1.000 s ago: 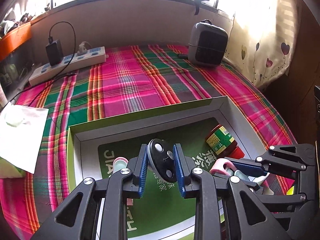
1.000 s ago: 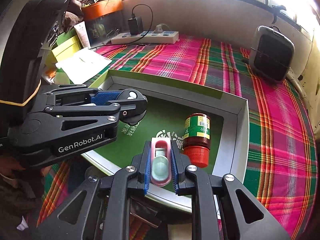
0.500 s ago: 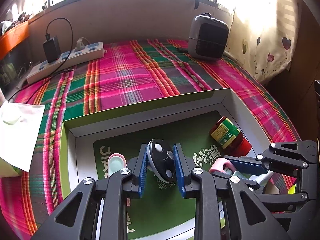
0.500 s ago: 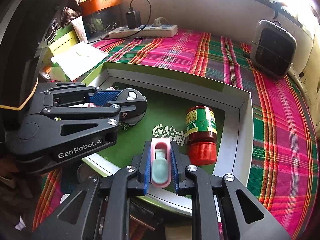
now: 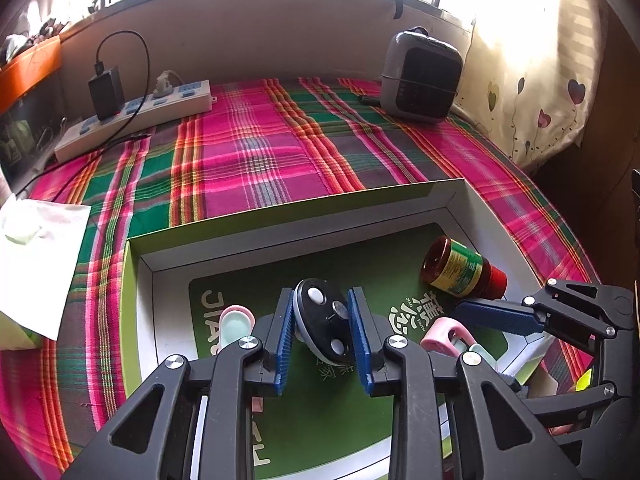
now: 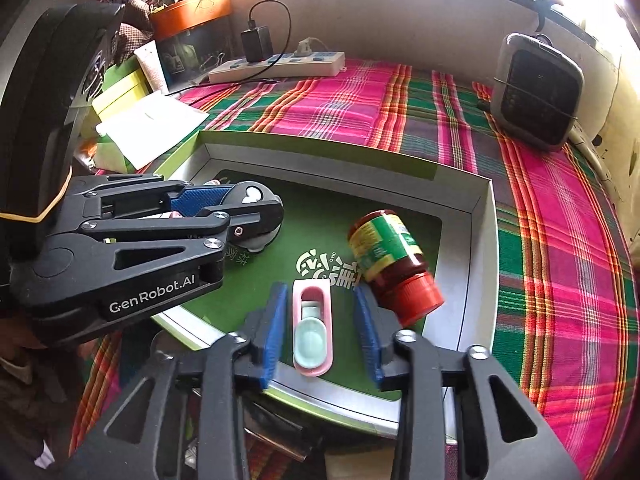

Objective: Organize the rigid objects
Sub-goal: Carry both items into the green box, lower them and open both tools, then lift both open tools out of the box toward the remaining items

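R gripper [image 6: 320,336] fingers spread wide, nothing gripped; pink clip w/ pale-green insert [image 6: 312,332] lies flat between them on the green tray liner, gaps both sides, not touching either pad. L gripper [image 5: 322,336] fingers clamped on a black oval disc w/ white dots [image 5: 324,326], held on edge above the liner. Both sit over the near part of the white-walled box tray [image 6: 486,240]. 2nd pink clip [image 5: 236,324] just left of the L fingers, inside the tray. Red-capped sauce jar [image 6: 394,260] lies on its side in the tray's right half, cap end just beside R gripper's right finger. Tray sits on the plaid worktop [image 5: 248,160]. Further back: white paper [image 5: 36,256] at left, power strip w/ black charger [image 5: 136,112], grey fan heater [image 5: 420,76] by the wall.
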